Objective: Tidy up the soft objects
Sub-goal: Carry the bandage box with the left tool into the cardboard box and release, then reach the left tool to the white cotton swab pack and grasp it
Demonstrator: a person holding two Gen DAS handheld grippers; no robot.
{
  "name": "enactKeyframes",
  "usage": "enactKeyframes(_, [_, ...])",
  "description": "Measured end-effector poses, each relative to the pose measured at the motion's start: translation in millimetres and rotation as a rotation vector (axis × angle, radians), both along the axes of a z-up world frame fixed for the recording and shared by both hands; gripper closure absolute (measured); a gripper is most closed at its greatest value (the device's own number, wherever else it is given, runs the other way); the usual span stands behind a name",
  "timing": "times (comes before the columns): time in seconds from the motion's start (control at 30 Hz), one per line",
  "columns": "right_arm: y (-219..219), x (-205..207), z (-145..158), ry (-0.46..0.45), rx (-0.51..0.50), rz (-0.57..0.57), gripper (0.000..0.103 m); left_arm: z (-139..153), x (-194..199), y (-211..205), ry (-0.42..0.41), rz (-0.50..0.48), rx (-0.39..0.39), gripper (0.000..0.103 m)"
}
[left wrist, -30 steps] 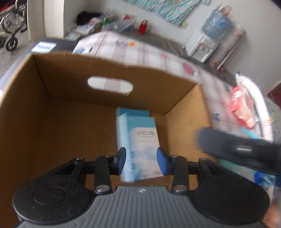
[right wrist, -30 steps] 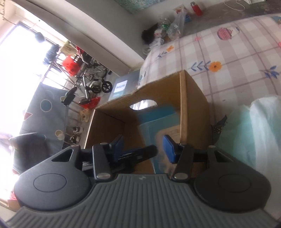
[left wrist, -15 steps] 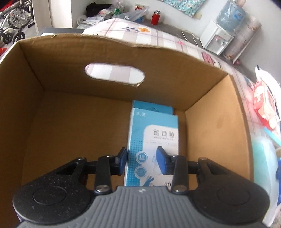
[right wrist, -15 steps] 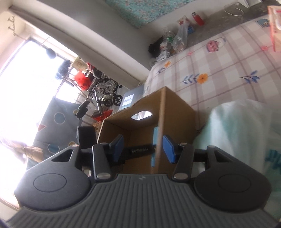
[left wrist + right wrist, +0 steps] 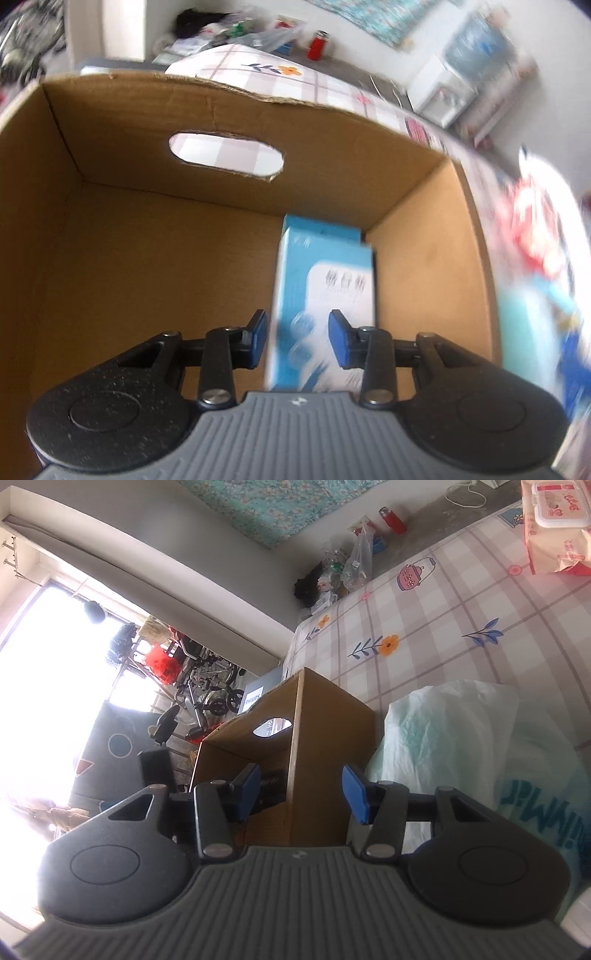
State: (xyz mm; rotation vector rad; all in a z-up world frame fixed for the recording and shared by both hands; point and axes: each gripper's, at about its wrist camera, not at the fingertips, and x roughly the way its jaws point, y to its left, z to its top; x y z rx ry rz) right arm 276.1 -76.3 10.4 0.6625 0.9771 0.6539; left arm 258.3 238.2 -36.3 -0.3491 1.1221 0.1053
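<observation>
An open cardboard box (image 5: 147,110) stands on the checked bedsheet. Inside it a light blue packet (image 5: 332,266) lies flat against the right wall. My left gripper (image 5: 297,339) hovers over the box, pointing down into it. Its jaws stand a little apart above the packet and hold nothing. My right gripper (image 5: 301,794) is open and empty, just outside the box (image 5: 325,731) at its near corner. To its right lies a pale green plastic-wrapped pack (image 5: 461,738) with blue lettering.
A pink pack of wet wipes (image 5: 554,528) lies farther off on the bedsheet (image 5: 443,609). A red bottle (image 5: 393,518) and bags sit on the floor beyond the bed. Wheeled frames crowd the window side.
My right gripper has pulled back out of the box toward the pale green pack and is gone from the left wrist view. The left gripper stays over the box; the blue packet lies still.
</observation>
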Motion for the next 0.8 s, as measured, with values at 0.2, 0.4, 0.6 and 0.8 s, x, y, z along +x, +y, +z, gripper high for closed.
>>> enactKeyframes(0.2, [-8,-1,0,0.000,0.003,-0.021,0.052,-8,-18,-15,0.111,-0.165,0.059,0.066])
enactKeyframes(0.4, [-15,-12,1,-0.001,0.005,-0.036,0.052,-20,-11,-31,0.106,-0.162,0.081,0.068])
enactKeyframes(0.6, [-34,-23,-2,0.005,-0.021,-0.073,0.050,-12,-19,-33,0.107,-0.143,0.089,0.046])
enactKeyframes(0.8, [-63,-34,-3,-0.009,-0.067,-0.100,0.048,18,-33,-29,0.059,-0.089,0.168,0.028])
